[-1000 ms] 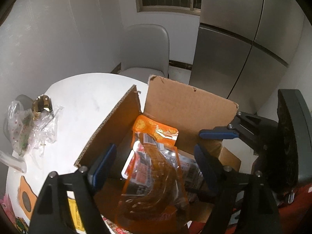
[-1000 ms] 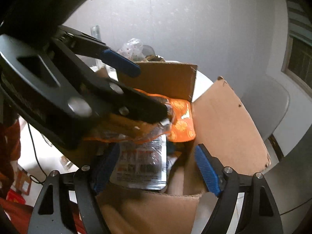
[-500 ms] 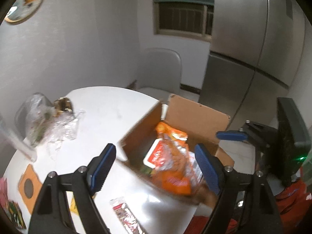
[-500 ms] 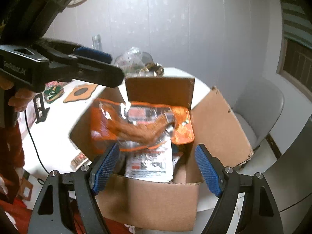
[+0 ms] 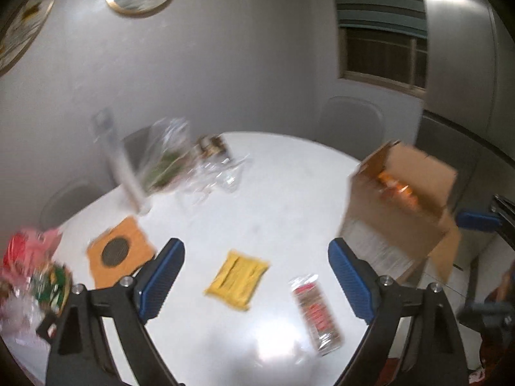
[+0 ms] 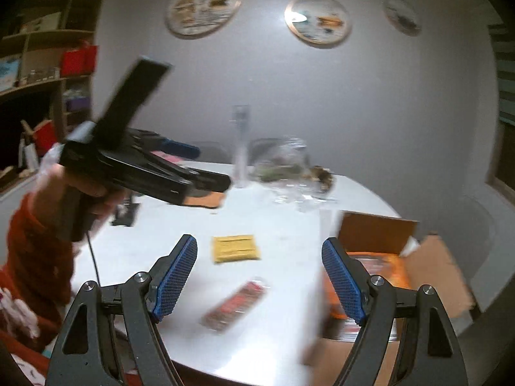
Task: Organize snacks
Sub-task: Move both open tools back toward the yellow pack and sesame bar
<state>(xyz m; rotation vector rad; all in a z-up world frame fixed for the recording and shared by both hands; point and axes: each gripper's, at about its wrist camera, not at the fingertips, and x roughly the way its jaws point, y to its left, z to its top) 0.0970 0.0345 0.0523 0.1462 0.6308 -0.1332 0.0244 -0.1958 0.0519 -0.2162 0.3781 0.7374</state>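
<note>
My left gripper (image 5: 256, 276) hangs over the white round table (image 5: 283, 193), its jaws opening, with nothing between them. Below it lie a yellow packet (image 5: 238, 278) and a red snack bar (image 5: 317, 313). The cardboard box (image 5: 402, 212) stands at the table's right edge with an orange packet (image 5: 394, 188) inside. My right gripper (image 6: 259, 278) is open and empty above the near table edge, with the yellow packet (image 6: 235, 247) and red bar (image 6: 236, 300) ahead. The box (image 6: 376, 231) sits to its right. The left gripper (image 6: 212, 167) shows at the left in a hand.
An orange coaster (image 5: 119, 254), a clear bottle (image 5: 119, 160) and crumpled clear bags (image 5: 173, 157) occupy the far left of the table. More snack packets (image 5: 29, 276) are piled at the left edge. Grey chairs (image 5: 351, 122) stand behind, and shelves (image 6: 48, 64) line the left wall.
The left gripper let go of the orange packet, which now lies in the box, then drew back and swung left over the table. The right gripper pulled back and rose.
</note>
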